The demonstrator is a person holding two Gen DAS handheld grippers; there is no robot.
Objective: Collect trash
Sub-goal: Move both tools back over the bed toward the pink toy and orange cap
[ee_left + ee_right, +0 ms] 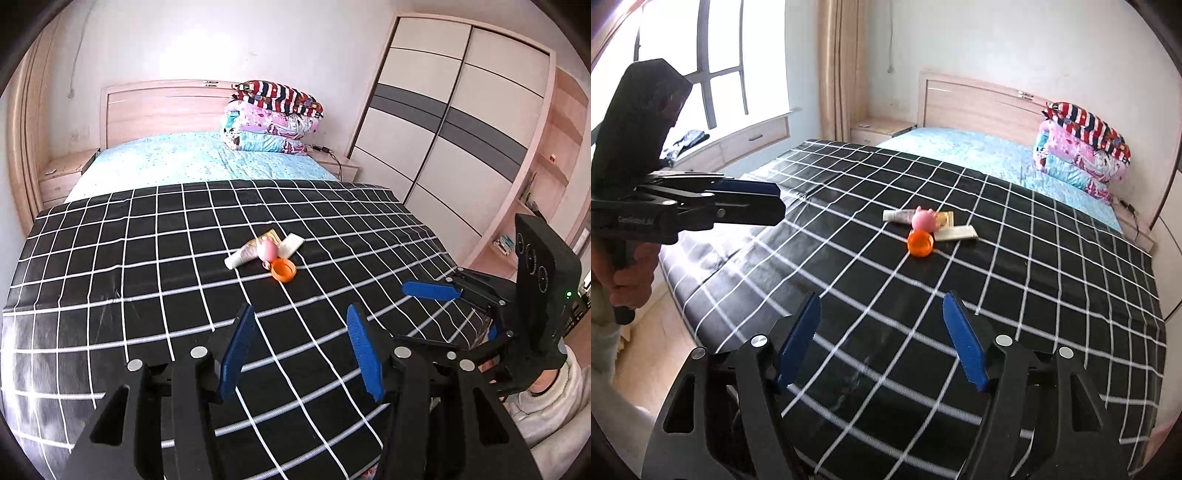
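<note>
Both my left gripper (299, 347) and right gripper (881, 339) empty, jaws apart; orange cap (920, 243) at 12 o'clock, well apart.

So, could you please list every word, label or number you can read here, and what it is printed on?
"GenRobot.AI", faint and only roughly legible: side of the left gripper.
Tube: print too blurred to read.
Small packet: print too blurred to read.
Folded bedding: cartoon pictures, no readable words.

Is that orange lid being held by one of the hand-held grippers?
No, the orange lid lies on the checked cover, well ahead of both empty hand-held grippers.
</note>
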